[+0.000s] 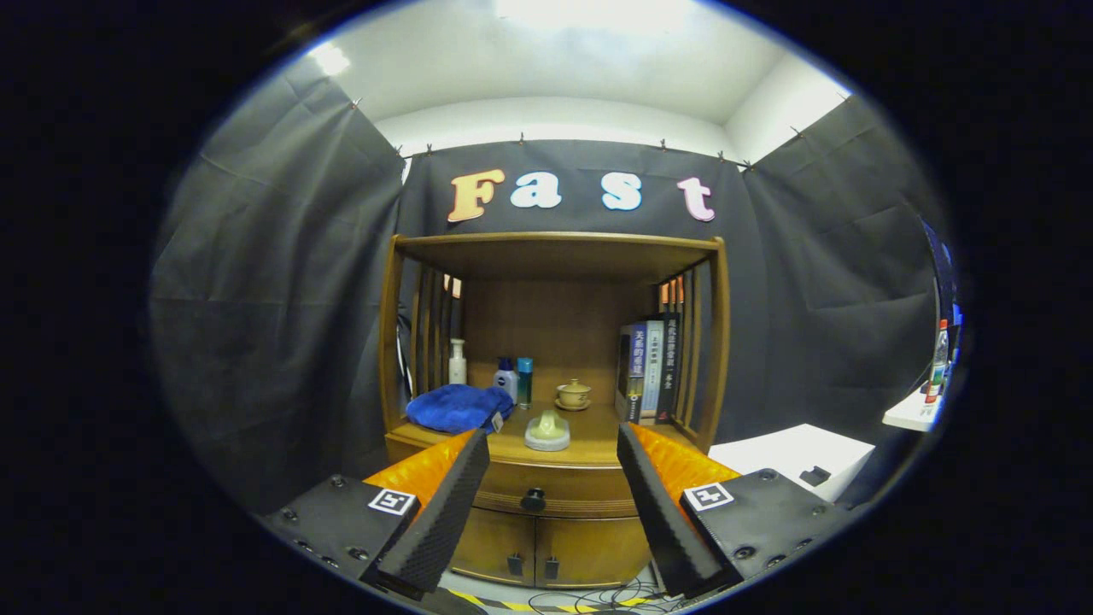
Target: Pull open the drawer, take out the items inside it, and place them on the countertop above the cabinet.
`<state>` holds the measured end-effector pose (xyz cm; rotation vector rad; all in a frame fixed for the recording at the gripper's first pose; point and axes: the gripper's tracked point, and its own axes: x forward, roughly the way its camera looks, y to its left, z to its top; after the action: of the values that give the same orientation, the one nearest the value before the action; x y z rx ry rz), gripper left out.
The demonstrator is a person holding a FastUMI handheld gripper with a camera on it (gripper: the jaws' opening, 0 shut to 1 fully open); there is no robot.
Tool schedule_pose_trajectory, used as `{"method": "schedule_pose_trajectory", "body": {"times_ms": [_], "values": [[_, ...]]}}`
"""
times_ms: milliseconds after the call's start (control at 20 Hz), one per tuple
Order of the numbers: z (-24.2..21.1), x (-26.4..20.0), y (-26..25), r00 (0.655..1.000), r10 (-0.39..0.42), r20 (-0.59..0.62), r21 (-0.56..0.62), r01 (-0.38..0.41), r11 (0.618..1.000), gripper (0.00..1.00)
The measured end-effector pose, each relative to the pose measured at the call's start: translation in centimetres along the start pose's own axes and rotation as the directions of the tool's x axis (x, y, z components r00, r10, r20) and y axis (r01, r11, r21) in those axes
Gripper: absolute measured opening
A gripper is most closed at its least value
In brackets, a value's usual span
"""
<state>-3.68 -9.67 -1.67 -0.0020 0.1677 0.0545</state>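
Note:
A wooden cabinet (555, 530) stands ahead against the cloth wall. Its drawer (589, 487) is shut, with a dark round knob (534, 498) on the front. The knob lies between my two fingers, some way beyond them. My gripper (553, 448) is open and holds nothing; its black ribbed fingers (444, 504) stand wide apart. The countertop (589, 431) above the drawer carries a folded blue towel (457, 407), a pale lidded dish (547, 430) and a small teacup on a saucer (573, 394). What lies inside the drawer is hidden.
At the back of the countertop stand a white pump bottle (458, 362), two small bottles (515, 378) and a row of books (649, 367) at the right. Two lower cabinet doors (534, 547) are shut. Cables (598, 598) lie on the floor. A white table (794, 457) stands right of the cabinet.

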Motion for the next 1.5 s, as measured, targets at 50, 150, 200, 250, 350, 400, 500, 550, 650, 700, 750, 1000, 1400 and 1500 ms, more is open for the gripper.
{"method": "schedule_pose_trajectory", "body": {"times_ms": [50,150,200,250,350,400,500,550,650,700,750,1000,1400,1500], "values": [[0.1,-0.7,-0.7,1.0,-0.006,0.003,0.011,0.006,1.0,0.98],[0.7,-1.9,-2.2,1.0,-0.012,0.024,0.02,0.012,1.0,0.98],[1.0,-2.4,-3.2,0.999,-0.027,0.035,0.017,0.026,1.0,0.98],[1.2,-2.8,-3.9,0.998,-0.039,0.042,0.011,0.039,0.999,0.98],[1.7,-3.4,-4.4,0.998,-0.045,0.054,-0.002,0.045,0.999,0.98],[2.0,-3.8,-4.4,0.997,-0.037,0.068,-0.008,0.037,0.999,0.98],[1.9,-4.1,-3.6,0.997,-0.012,0.081,-0.012,0.013,1.0,0.98],[1.4,-4.3,-3.2,0.997,0.002,0.076,-0.013,-0.001,1.0,0.98],[1.4,-4.5,-2.6,0.997,0.012,0.071,-0.019,-0.011,1.0,0.98],[1.6,-4.7,-2.5,0.997,0.003,0.081,-0.018,-0.001,1.0,0.98],[1.8,-4.9,-2.0,0.996,0.004,0.091,-0.022,-0.002,1.0,0.98],[1.3,-6.3,0.3,0.995,0.062,0.077,0.017,-0.064,0.998,0.98],[-0.3,-10.1,-2.0,0.996,0.054,0.065,0.106,-0.06,0.993,0.98],[0.3,-10.9,-2.8,0.996,0.039,0.082,0.115,-0.048,0.992,0.98]]}}
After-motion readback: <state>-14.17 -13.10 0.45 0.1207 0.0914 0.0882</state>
